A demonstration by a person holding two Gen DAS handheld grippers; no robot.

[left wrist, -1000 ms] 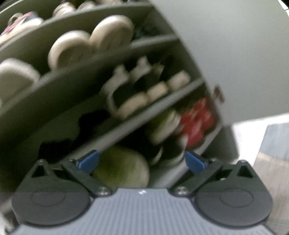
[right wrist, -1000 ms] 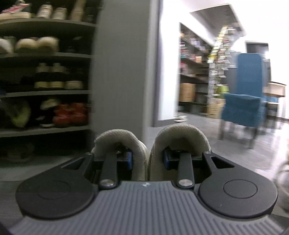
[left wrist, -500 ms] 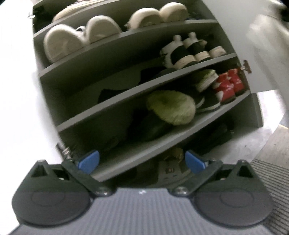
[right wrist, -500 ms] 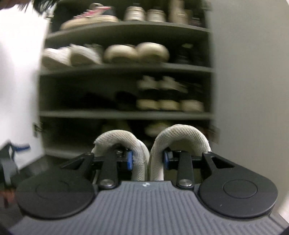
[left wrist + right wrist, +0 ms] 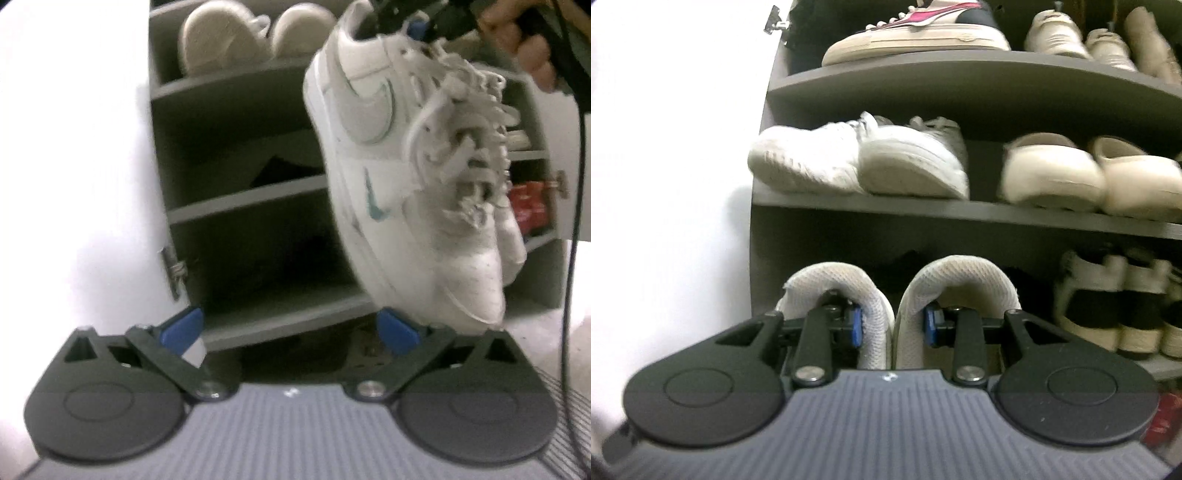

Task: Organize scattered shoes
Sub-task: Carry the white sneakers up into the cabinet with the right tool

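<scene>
My right gripper (image 5: 892,326) is shut on a pair of white sneakers (image 5: 905,295), pinching their two inner heel walls together. In the left wrist view the same pair of white sneakers (image 5: 406,177) hangs toes down in front of the grey shoe cabinet (image 5: 236,192), held from above by the right gripper beside a hand (image 5: 524,40). The toes hang just above my left gripper's right finger (image 5: 399,330). My left gripper (image 5: 290,328) is open and holds nothing. It faces the cabinet's lower shelves, which look dark and bare on the left.
The cabinet shelves (image 5: 960,210) carry white sneakers (image 5: 857,158), cream slippers (image 5: 1089,177), black and white sandals (image 5: 1108,306), a pink-striped shoe (image 5: 916,29) and red shoes (image 5: 528,206). A white cabinet door (image 5: 74,166) stands open at left. A black cable (image 5: 570,221) hangs at right.
The right gripper has carried the sneaker pair up close to the cabinet's left side, and the pair now hangs in the left wrist view. The left gripper swung left and stays open.
</scene>
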